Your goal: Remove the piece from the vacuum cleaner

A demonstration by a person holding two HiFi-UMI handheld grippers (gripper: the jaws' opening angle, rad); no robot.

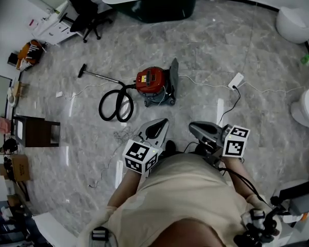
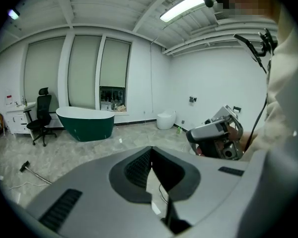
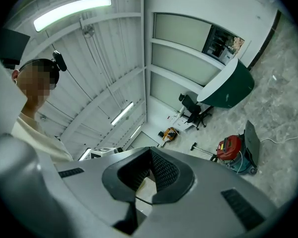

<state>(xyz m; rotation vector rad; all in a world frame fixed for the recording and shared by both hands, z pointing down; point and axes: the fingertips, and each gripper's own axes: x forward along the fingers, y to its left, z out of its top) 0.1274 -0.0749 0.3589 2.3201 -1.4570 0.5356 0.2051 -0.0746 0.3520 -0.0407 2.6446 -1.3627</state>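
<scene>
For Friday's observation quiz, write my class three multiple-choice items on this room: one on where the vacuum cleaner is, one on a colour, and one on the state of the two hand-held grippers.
1. Where is the vacuum cleaner?
A. On the floor
B. On a desk
C. On a chair

2. What colour is the outside of the bathtub?
A. Pink
B. Dark green
C. Orange

3. How are the left hand-held gripper and the right hand-held gripper?
A. Both wide open
B. Both shut on a hose
C. Both shut, empty

Answers:
1 A: the head view shows it standing on the floor.
2 B: its wall is dark green under a white rim.
3 C: each gripper view shows the pads together with nothing between them.
</scene>
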